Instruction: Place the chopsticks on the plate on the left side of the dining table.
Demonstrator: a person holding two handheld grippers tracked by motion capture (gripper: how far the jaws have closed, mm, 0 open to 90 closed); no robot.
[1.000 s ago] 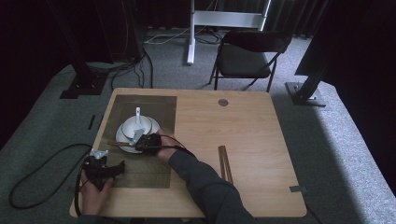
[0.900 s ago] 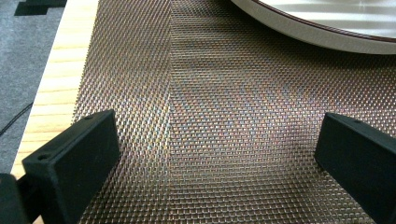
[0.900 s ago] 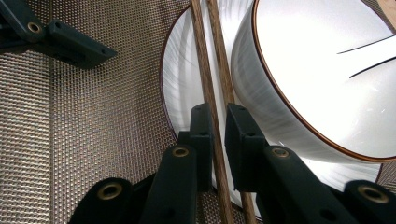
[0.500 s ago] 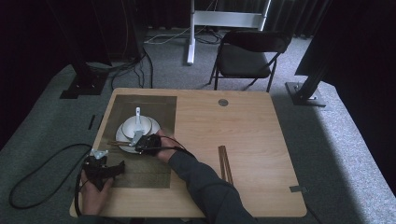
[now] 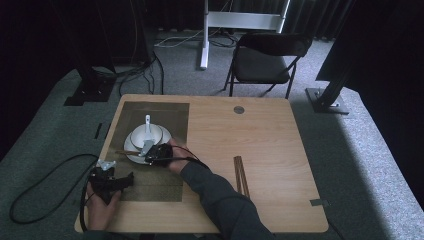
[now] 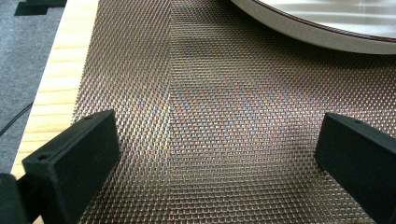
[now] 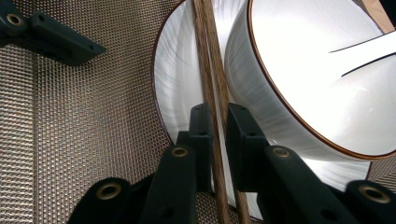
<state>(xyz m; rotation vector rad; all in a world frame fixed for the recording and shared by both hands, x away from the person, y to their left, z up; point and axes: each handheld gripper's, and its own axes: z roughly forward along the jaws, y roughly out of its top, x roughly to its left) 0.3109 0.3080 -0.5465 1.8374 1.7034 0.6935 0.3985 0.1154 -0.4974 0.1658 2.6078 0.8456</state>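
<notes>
Evidently a place setting is being laid: on the worktop (image 5: pixel 260 150), a woven mat (image 5: pixel 150 182) carries a plate (image 7: pixel 175 84) with a bowl (image 7: pixel 303 70) and spoon (image 5: pixel 147 125). One pair of chopsticks (image 7: pixel 212 70), clamped in the narrowly closed right gripper (image 7: pixel 218 126), is held over the plate rim at nine o'clock of the bowl and is not yet released. Another pair (image 5: pixel 240 175) is left at four o'clock. The left gripper (image 6: pixel 215 154) is held wide apart, empty, over the mat. Grey carpet and a chair (image 5: pixel 265 55) are seen beyond.

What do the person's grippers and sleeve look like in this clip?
Both grippers are matte black. The left gripper has blocky rectangular jaws, a grey three-cornered plate on top and a black cable looping off the table. The right gripper has brass-coloured rivets along its linkage arms. The right forearm wears a dark grey sleeve.
</notes>
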